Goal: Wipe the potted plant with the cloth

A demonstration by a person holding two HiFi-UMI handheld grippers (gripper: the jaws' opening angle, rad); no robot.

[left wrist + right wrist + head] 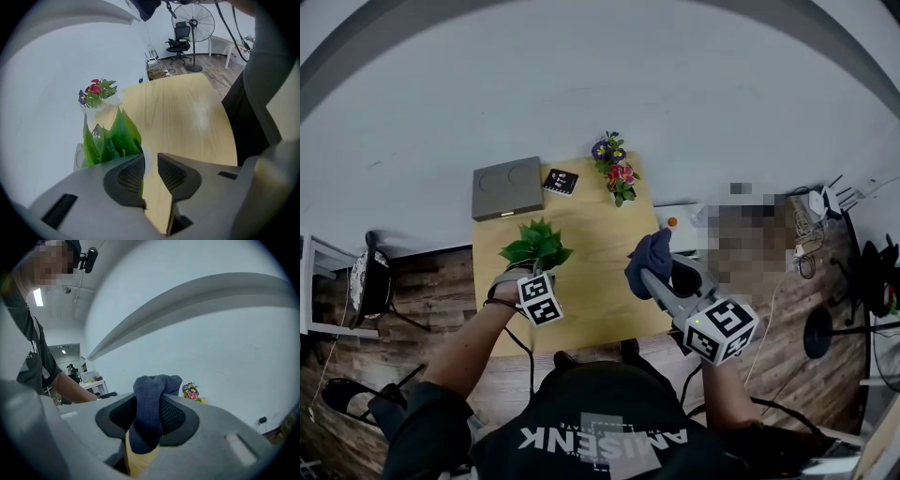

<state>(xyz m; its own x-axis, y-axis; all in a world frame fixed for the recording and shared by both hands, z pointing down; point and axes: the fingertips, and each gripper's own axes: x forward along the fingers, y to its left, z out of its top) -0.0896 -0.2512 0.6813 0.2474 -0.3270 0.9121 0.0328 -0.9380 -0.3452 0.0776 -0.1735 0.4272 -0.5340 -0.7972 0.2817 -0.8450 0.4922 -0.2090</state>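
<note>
I see the light wooden table [591, 291] carrying the green leafy potted plant [536, 247] near its left edge. My right gripper [149, 425] is clamped on the dark blue cloth [151, 392], held apart from the plant. My left gripper [151, 172] is just beside the leaves, its jaws parted and pressing on nothing.

Office, swivel chair [179, 42], pedestal fan [193, 22], white desk [226, 43], wood floor [220, 75]

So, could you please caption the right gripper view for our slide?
Right hand-held gripper shut on a blue cloth, with flowers behind against the white wall.
</note>
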